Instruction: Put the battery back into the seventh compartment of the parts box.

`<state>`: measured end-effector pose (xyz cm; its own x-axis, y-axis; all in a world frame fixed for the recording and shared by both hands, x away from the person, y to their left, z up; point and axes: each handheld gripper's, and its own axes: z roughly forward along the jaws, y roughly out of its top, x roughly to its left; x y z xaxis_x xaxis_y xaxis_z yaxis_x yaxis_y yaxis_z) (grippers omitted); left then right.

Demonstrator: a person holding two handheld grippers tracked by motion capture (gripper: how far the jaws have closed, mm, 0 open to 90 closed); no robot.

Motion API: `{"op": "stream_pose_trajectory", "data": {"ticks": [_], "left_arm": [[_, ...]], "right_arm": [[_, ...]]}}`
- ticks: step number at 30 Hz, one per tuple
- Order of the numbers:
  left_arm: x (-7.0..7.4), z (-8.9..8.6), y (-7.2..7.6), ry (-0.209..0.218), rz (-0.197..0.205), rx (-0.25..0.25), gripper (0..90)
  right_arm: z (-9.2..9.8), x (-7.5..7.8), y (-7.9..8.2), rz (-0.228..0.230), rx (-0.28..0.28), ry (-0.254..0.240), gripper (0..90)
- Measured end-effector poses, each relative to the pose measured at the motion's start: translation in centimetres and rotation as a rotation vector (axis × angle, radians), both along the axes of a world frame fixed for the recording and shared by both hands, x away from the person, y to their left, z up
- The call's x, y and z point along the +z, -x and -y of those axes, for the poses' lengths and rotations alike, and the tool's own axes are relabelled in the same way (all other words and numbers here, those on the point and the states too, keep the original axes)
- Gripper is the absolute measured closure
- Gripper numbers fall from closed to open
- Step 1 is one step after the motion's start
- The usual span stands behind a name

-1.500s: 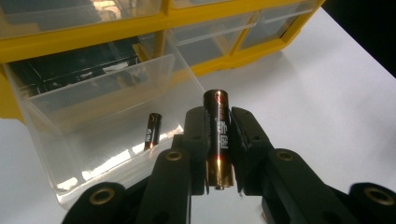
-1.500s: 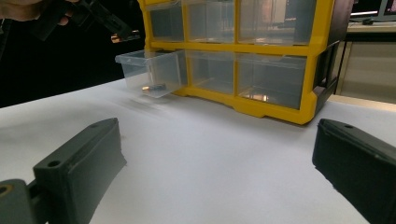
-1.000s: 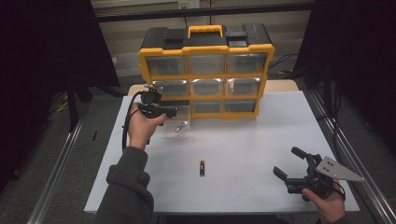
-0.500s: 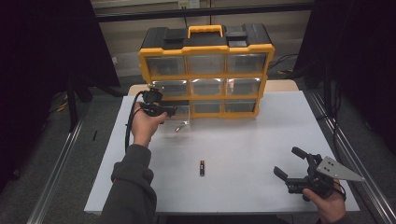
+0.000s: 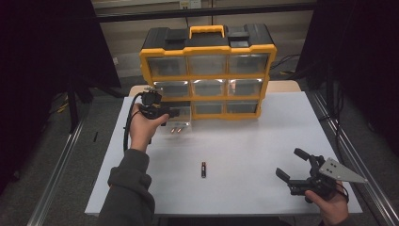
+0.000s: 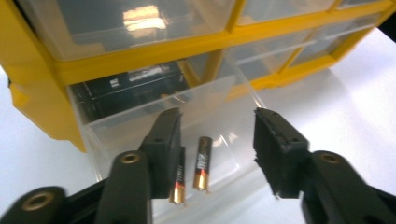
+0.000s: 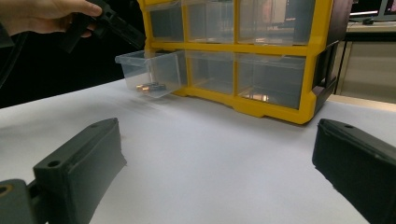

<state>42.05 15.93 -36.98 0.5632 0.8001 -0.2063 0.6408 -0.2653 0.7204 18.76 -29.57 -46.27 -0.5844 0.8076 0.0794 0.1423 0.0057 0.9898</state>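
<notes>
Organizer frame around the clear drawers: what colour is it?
Yellow, with a black top; the organizer frame shows best in the high view.

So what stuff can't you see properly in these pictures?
- Left battery in the open drawer, left gripper view: its top end sits behind the left tongs, which have just been opening.
- Battery on the table, high view: too small to read its label.
- Middle-row drawers, high view: glare hides their contents.
- Right tongs, right gripper view: bottom edge cuts them off.
</notes>
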Motion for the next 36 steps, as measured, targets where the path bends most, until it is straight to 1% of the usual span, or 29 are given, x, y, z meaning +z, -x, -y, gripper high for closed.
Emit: {"op": "stream_pose_trajectory", "data": {"ticks": [1,2,4,5,7,11,14,18,19,20,23,24,25,27,29,30,33,36], "left_arm": [[0.1,-0.1,0.2,0.004,-0.001,-0.009,48.4],[0.1,-0.1,0.4,0.026,0.002,-0.011,46.6],[0.1,-0.1,0.8,0.053,0.001,-0.014,40.7],[0.1,-0.2,0.9,0.046,-0.004,-0.026,39.8],[-0.1,-0.2,1.3,0.042,-0.001,-0.036,36.4],[-0.5,-0.3,2.1,0.048,0.01,-0.043,30.7],[-0.8,-0.1,2.8,0.05,0.007,-0.059,27.5],[-1.0,0.2,3.6,0.037,0.018,-0.08,25.7],[-1.0,0.2,3.8,0.021,0.022,-0.1,25.6],[-1.0,0.5,4.1,0.041,0.021,-0.088,25.3],[-1.2,0.9,4.7,0.046,0.023,-0.11,24.5],[-1.4,1.2,4.9,0.059,0.029,-0.105,24.4],[-1.4,1.1,5.0,0.039,0.023,-0.132,24.0],[-1.7,1.4,5.3,0.047,0.019,-0.134,23.8],[-2.0,1.5,5.6,0.041,0.009,-0.152,23.4],[-2.1,1.6,5.8,0.05,0.004,-0.154,23.0],[-2.7,2.0,6.3,0.058,-0.006,-0.167,22.4],[-3.2,2.4,6.8,0.056,-0.016,-0.181,22.1]], "right_arm": [[0.0,0.0,0.0,0.0,0.0,0.0,1.4],[0.0,0.0,0.0,0.0,0.0,0.0,1.3],[0.0,0.0,0.0,-0.002,-0.001,0.0,1.3],[-0.1,0.0,0.0,0.0,-0.003,-0.001,1.3],[0.0,0.0,0.0,-0.002,-0.003,0.0,1.3],[-0.1,0.0,0.0,0.0,-0.005,-0.001,1.3],[-0.1,0.0,0.0,0.0,-0.004,0.002,1.3],[-0.1,0.0,0.0,0.001,-0.004,0.002,1.3],[-0.1,0.0,0.0,0.0,-0.004,0.003,1.3],[-0.1,0.0,0.0,0.001,-0.005,0.002,1.3],[-0.1,0.0,0.0,0.002,-0.003,0.004,1.5],[-0.1,0.0,0.0,0.002,-0.004,0.004,1.5],[-0.1,0.0,0.0,0.001,-0.004,0.004,1.4],[-0.1,0.0,0.0,0.002,-0.004,0.005,1.4],[-0.1,0.0,0.0,0.002,-0.004,0.004,1.5],[-0.1,0.0,0.0,0.002,-0.005,0.004,1.4],[-0.1,0.0,0.0,0.001,-0.004,0.003,1.4],[-0.1,0.0,0.0,0.002,-0.005,0.004,1.5]]}}
